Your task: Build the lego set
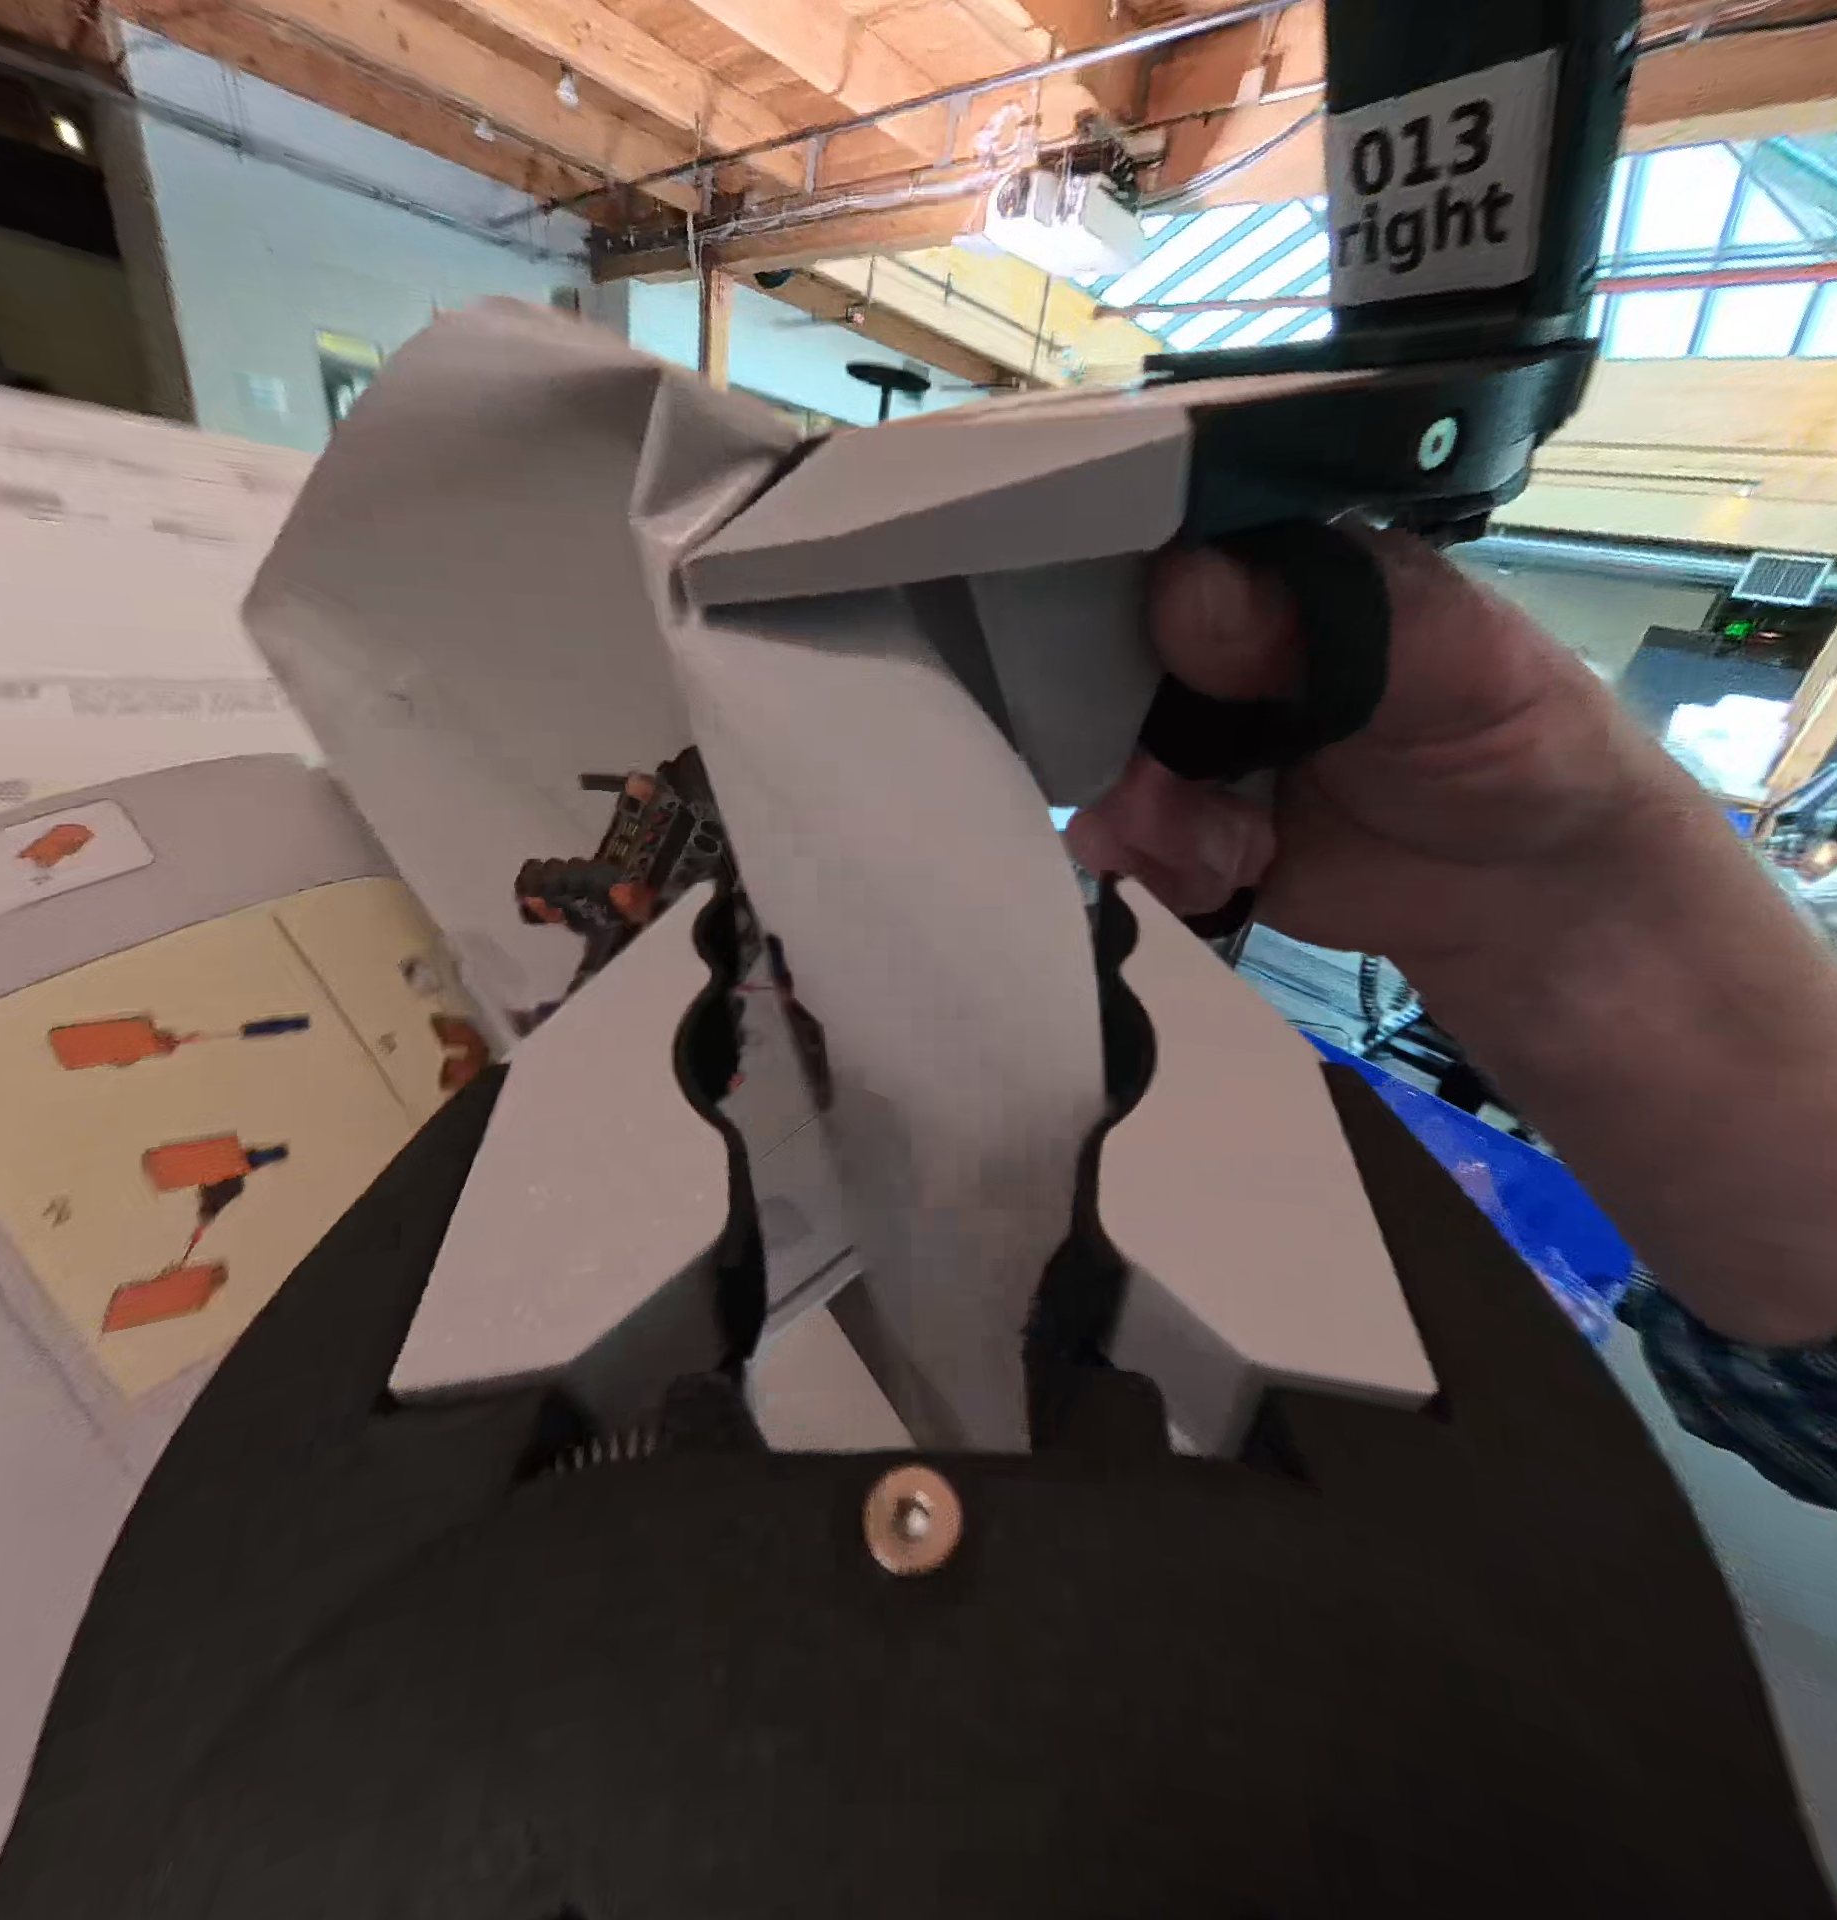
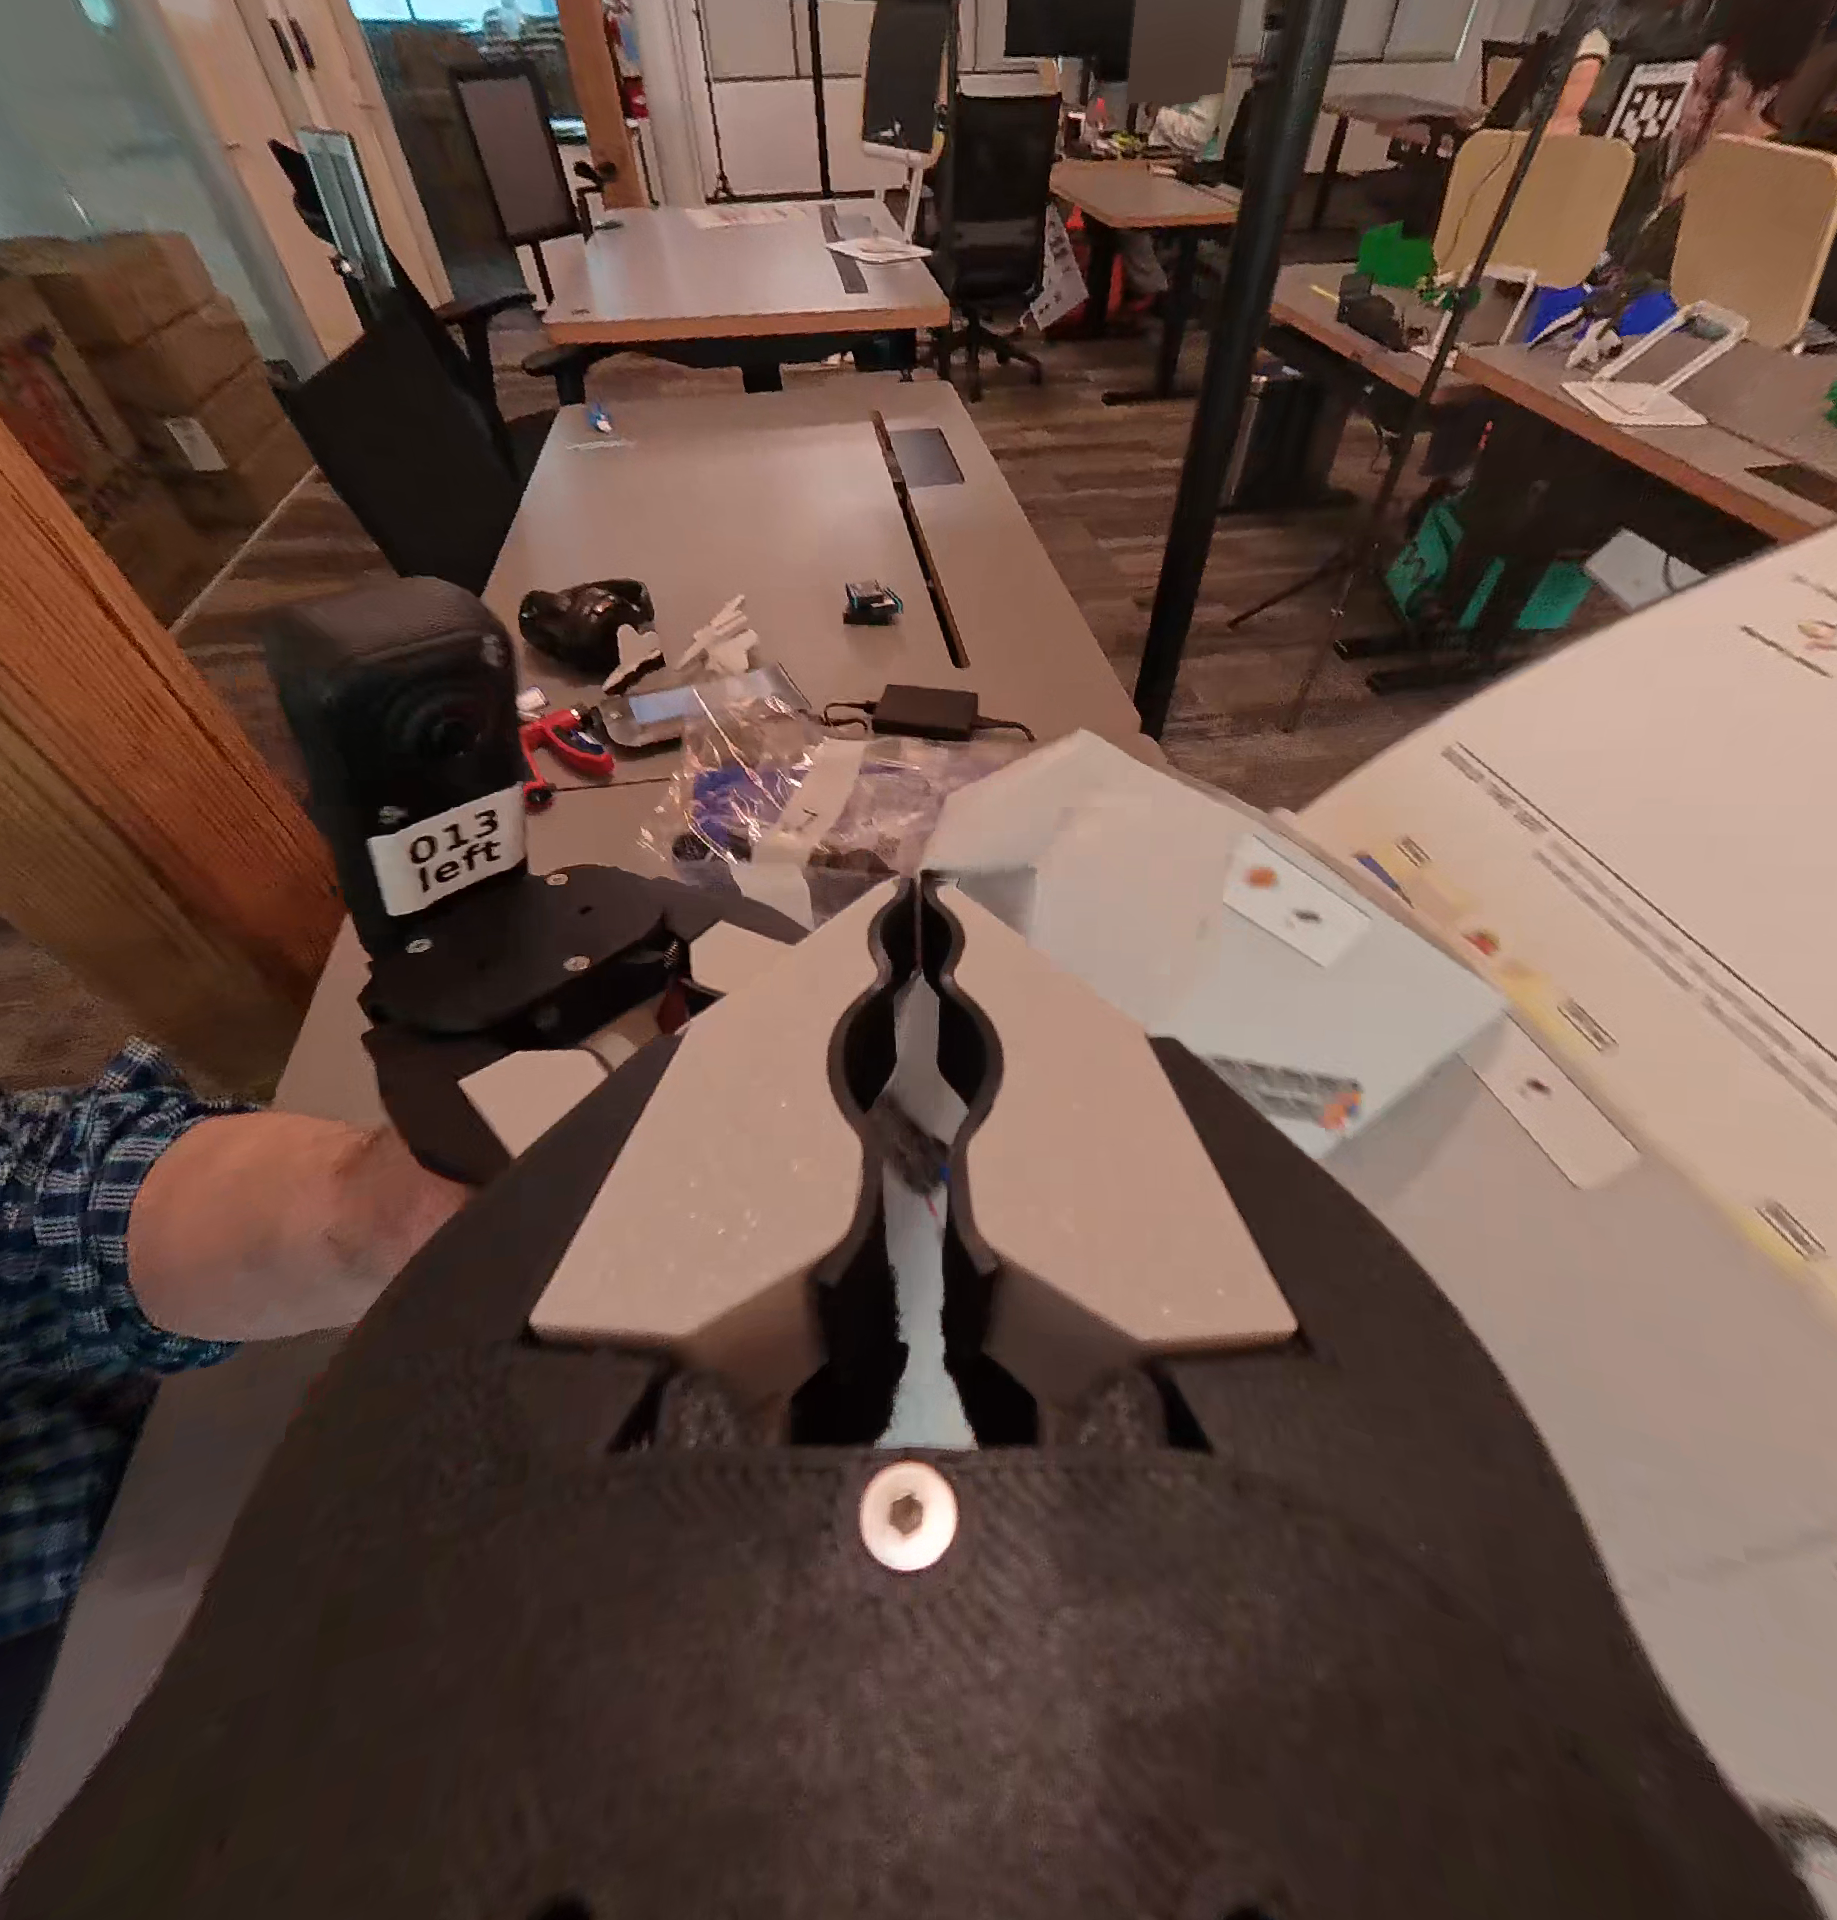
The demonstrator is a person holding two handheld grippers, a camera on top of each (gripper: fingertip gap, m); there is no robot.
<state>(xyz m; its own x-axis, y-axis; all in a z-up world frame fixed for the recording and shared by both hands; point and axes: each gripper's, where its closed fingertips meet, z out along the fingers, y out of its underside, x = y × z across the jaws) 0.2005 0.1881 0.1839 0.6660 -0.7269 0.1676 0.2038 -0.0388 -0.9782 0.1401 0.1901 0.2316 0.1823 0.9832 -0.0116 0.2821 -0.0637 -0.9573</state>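
While both grippers are meeting over the grey tabletop (image 2: 748, 520), the right gripper (image 2: 919, 904) is clenching a page of the lego instruction booklet (image 1: 893, 1039), its jaws pressed together on the white sheet at lower centre of the right wrist view. The left gripper (image 1: 909, 904) is standing with its jaws parted, the curled page passing loosely between them. Pictured orange and black parts are showing on the yellow panels at left in the left wrist view. In the right wrist view, clear plastic bags (image 2: 748, 769) holding blue pieces are lying on the table at centre, near a black power adapter (image 2: 929, 712) and a red tool (image 2: 566, 743). Desks, office chairs and a wood-plank floor are filling the upper frame; timber ceiling beams (image 1: 581, 62) are spanning the other view's top.
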